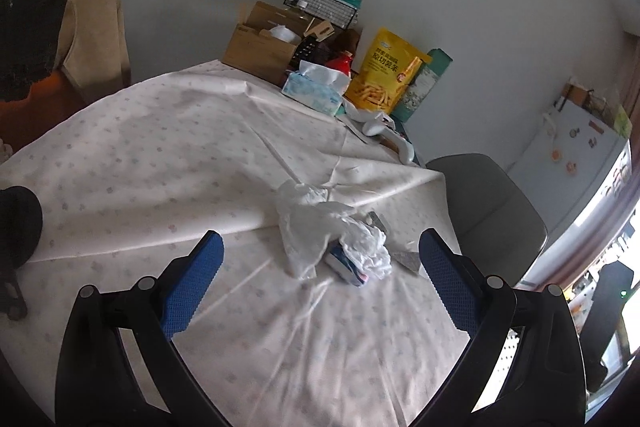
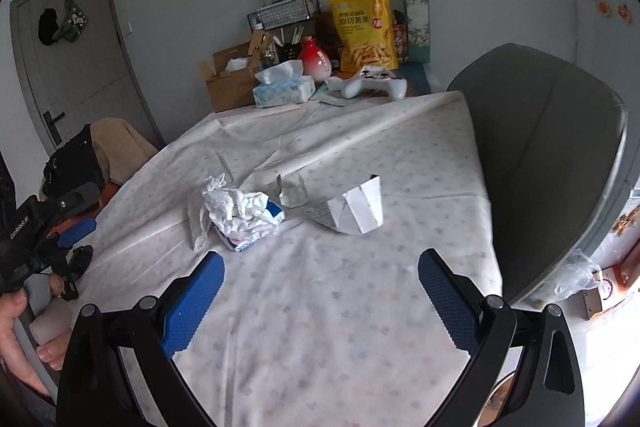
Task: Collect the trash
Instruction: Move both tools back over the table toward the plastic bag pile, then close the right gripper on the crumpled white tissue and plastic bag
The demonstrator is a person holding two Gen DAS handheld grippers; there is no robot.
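A heap of trash lies on the white patterned tablecloth (image 1: 160, 155). It holds a crumpled white tissue (image 1: 366, 247), a clear plastic bag (image 1: 304, 223), a blue-and-white wrapper (image 1: 340, 265) and a grey packet (image 1: 408, 259). My left gripper (image 1: 320, 239) is open, its blue pads either side of the heap and a little short of it. In the right wrist view I see the tissue (image 2: 236, 207), the wrapper (image 2: 256, 237), a clear plastic piece (image 2: 294, 193) and a folded white carton (image 2: 354, 207). My right gripper (image 2: 320, 259) is open over bare cloth in front of them. The left gripper (image 2: 78, 243) shows at the left edge.
At the table's far end stand a tissue box (image 2: 284, 91), a yellow snack bag (image 2: 366, 27), a red vase (image 2: 316, 61), a cardboard box (image 2: 228, 83), a wire basket (image 2: 280, 15) and a white game controller (image 2: 376, 87). A grey chair (image 2: 540, 155) is right of the table.
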